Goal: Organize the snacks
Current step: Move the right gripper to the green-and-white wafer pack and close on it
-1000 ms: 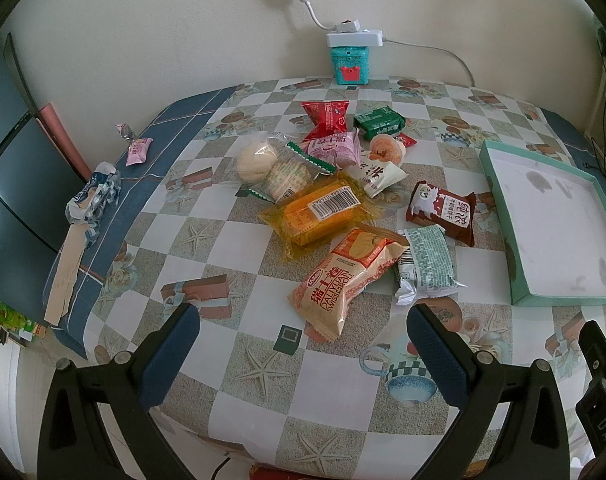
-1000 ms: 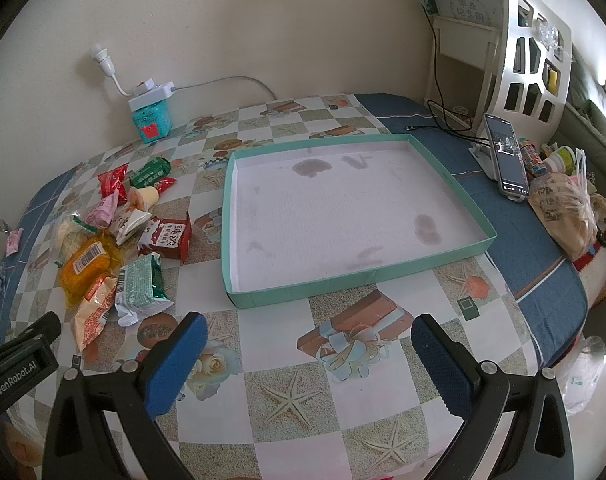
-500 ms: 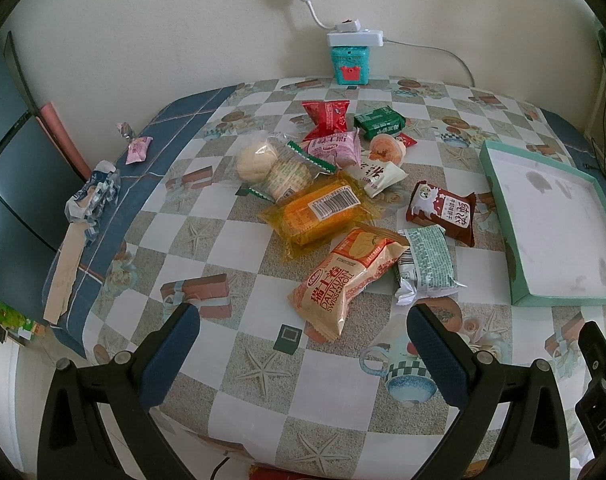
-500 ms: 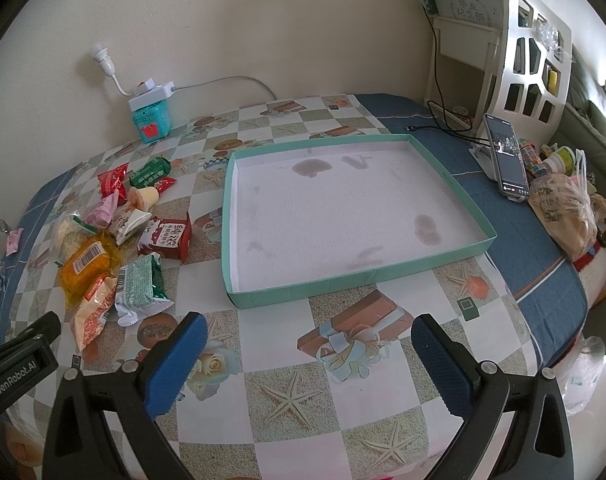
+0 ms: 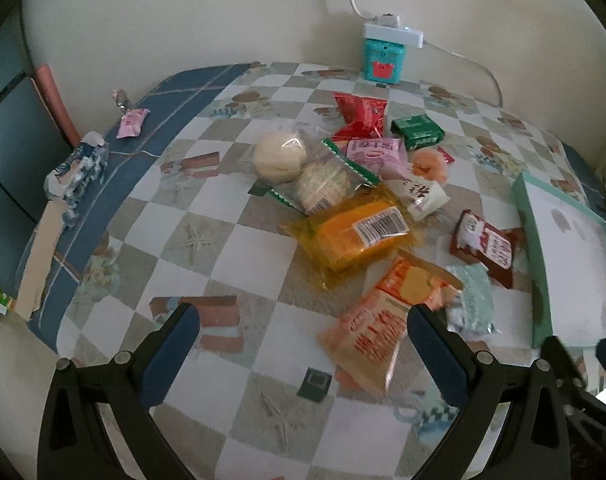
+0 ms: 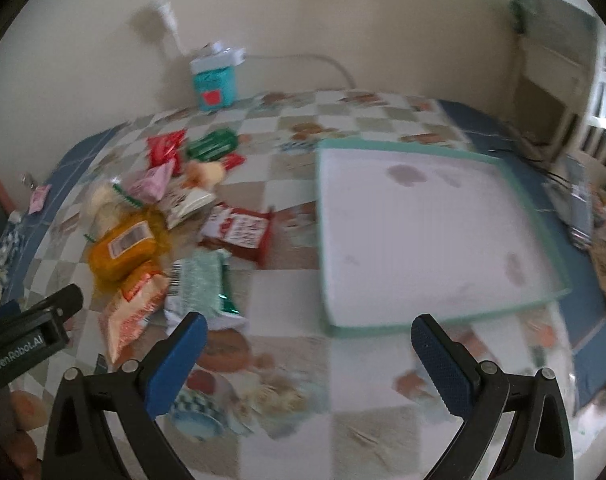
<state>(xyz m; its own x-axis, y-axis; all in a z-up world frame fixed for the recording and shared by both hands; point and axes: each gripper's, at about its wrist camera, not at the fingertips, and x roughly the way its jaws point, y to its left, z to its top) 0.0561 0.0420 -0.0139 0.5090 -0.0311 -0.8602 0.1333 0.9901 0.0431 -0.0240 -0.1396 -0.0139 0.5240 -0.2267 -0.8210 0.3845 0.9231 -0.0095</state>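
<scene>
My left gripper (image 5: 303, 348) and right gripper (image 6: 309, 354) both hang above the table (image 5: 231, 248), fingers wide apart, gripping nothing. Snacks (image 5: 355, 232) lie heaped at my left's twelve o'clock; the tray (image 6: 427, 240) sits at my right's one o'clock.

Teal box (image 5: 383, 65) under white power strip (image 5: 393, 34) by wall; phone (image 6: 579, 204) right.

Glossy plastic snack wrappers (image 5: 355, 236) (crinkled film)

Eleven wrapped snacks (image 5: 357, 232) in a cluster, one pink packet (image 5: 131, 123) apart, one teal-rimmed tray (image 6: 431, 236), two grippers.
</scene>
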